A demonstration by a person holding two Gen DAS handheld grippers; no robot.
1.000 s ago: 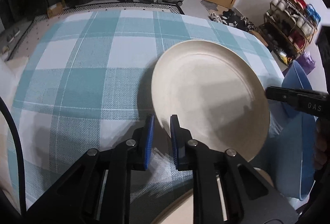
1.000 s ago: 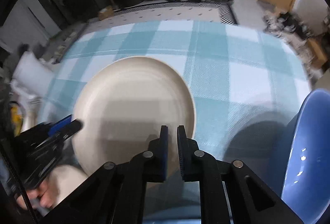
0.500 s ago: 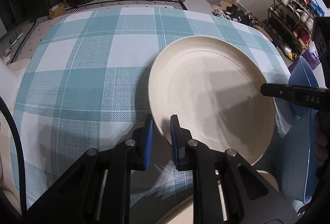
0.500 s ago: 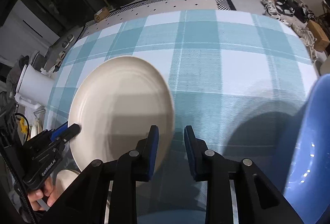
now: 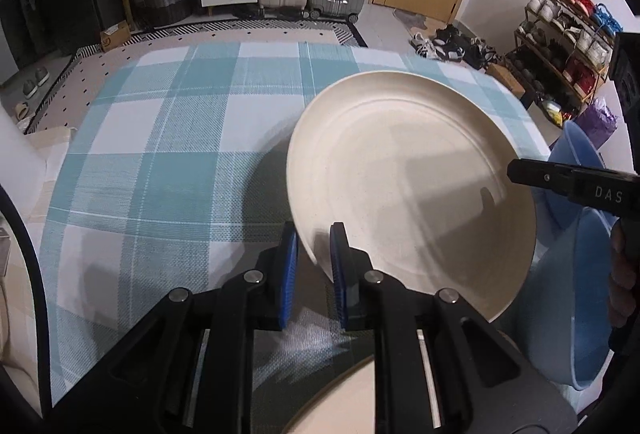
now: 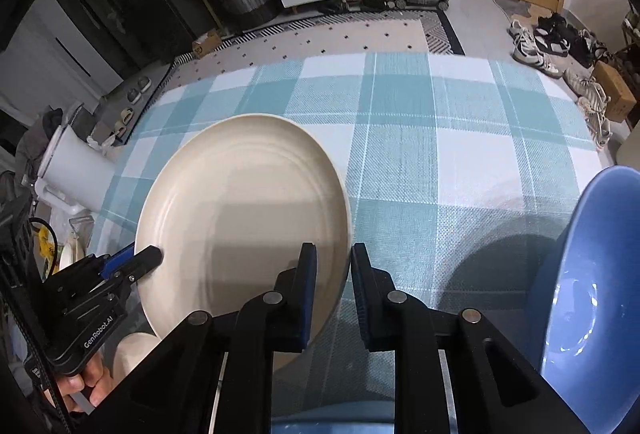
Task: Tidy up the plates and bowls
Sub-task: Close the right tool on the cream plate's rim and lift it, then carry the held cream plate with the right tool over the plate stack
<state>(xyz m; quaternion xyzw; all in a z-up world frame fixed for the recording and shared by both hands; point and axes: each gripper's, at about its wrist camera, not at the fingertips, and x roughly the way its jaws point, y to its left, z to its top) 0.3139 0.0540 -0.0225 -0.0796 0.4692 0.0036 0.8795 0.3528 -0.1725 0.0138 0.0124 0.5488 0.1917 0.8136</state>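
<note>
A large round cream ceramic plate (image 5: pixel 412 190) hangs tilted above the bench (image 5: pixel 160 162), which is covered in a teal and white checked cloth. The left tongs (image 5: pixel 313 266) are clamped on the plate's near-left rim, and they alone carry it. The right tongs (image 6: pixel 333 286) sit at the opposite, right-hand rim; their blue pads are closing on a narrow gap, and the rim lies just left of that gap, behind the left pad, so nothing is gripped there. Seen from the left wrist, the plate stretches away to the right of the left tongs. A glossy blue plastic bowl (image 6: pixel 588 274) stands on edge just to the right of the right tongs, nearer that hand.
</note>
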